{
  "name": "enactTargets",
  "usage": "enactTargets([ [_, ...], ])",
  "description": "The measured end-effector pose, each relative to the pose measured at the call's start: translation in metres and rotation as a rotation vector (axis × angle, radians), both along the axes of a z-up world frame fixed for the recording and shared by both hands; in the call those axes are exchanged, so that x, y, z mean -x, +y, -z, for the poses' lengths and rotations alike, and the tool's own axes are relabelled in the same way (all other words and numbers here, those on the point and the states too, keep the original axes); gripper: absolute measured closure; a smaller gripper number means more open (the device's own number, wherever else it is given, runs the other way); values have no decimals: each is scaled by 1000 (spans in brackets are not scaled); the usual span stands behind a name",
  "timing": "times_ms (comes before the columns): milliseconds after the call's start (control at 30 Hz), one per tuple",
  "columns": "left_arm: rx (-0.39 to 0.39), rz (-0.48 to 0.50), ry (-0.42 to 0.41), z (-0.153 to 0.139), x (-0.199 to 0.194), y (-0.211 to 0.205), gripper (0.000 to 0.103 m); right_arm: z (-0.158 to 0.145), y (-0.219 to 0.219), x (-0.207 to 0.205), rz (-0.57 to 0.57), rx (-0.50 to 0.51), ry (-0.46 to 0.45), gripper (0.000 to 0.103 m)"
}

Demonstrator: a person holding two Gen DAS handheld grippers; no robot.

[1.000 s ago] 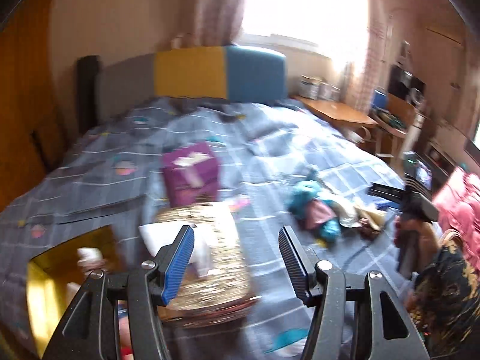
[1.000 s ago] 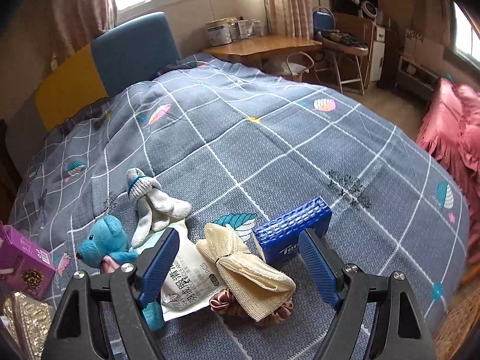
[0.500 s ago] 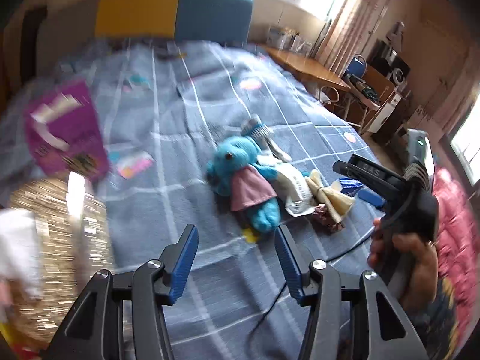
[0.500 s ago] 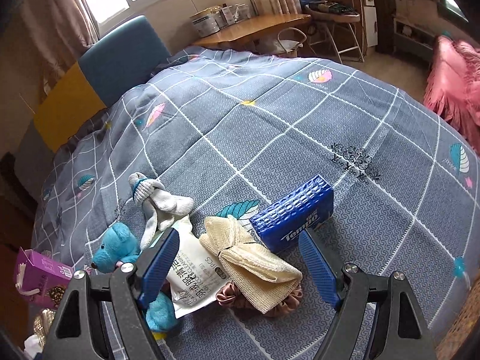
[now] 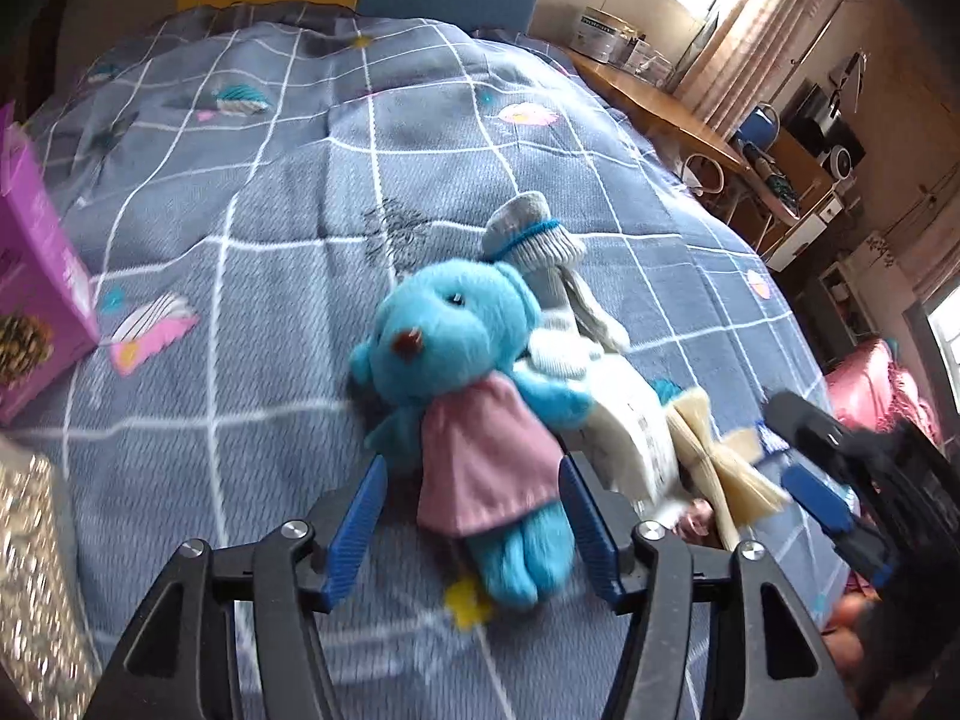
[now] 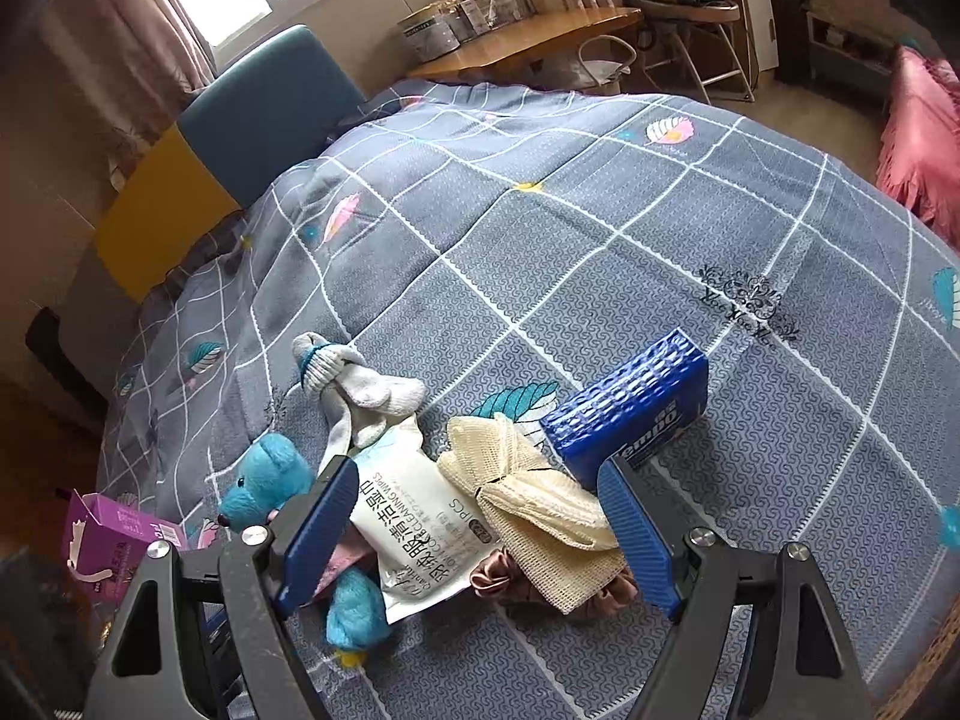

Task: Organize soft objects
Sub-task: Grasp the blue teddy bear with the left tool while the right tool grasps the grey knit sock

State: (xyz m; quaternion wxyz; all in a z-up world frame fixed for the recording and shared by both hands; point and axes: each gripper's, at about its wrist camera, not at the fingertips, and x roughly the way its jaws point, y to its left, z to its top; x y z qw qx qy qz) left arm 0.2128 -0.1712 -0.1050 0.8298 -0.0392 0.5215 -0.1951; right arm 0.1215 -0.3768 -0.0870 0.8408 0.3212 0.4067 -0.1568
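Observation:
A blue teddy bear [image 5: 456,360] in a pink dress lies on the grey checked bedspread [image 5: 270,252]. My left gripper [image 5: 471,531] is open, its jaws on either side of the bear's dress and legs. Beside the bear lie grey socks [image 5: 540,240], a white wipes packet [image 6: 414,516], a cream mesh cloth [image 6: 534,510], a pink satin scrunchie [image 6: 498,579] and a blue tissue pack [image 6: 630,408]. My right gripper [image 6: 474,540] is open above the packet and cloth; it also shows in the left wrist view [image 5: 828,480]. The bear's head [image 6: 264,480] shows left of it.
A purple box [image 5: 30,282] stands at the left, also seen in the right wrist view [image 6: 114,540]. A gold glitter basket [image 5: 36,570] is at the lower left. The yellow and blue headboard [image 6: 240,138] is at the back. A wooden desk [image 6: 528,42] and pink cloth [image 6: 924,132] lie right.
My left gripper swung right, from the gold basket and purple box to the blue bear, and closed in until its jaws straddle the bear. My right gripper dropped slightly nearer the packet and cloth.

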Motion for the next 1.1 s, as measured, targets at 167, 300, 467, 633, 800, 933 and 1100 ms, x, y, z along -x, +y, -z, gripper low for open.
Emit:
enactTargets([
  [167,-40,10,-15,9,-18,-14,35,2,1,-2,-14,-19,2,20],
  [300,-53,4,-6,18,-28,-17,46,2,2,-3,-18,-12,3,20],
  [467,1,-6,3,15,-21,0,72,2,3,-5,-30,8,6,21],
  [633,1,-29,-40,-2,9,32,73,0,10,-7,-60,48,13,22],
  [800,-25,-41,-19,7,33,61,73,4,24,-15,-143,56,43,22],
  [933,6,-58,14,25,35,76,72,4,44,-37,-260,103,90,25],
  [1100,8,-56,18,28,36,75,71,7,54,-89,-350,199,120,30],
])
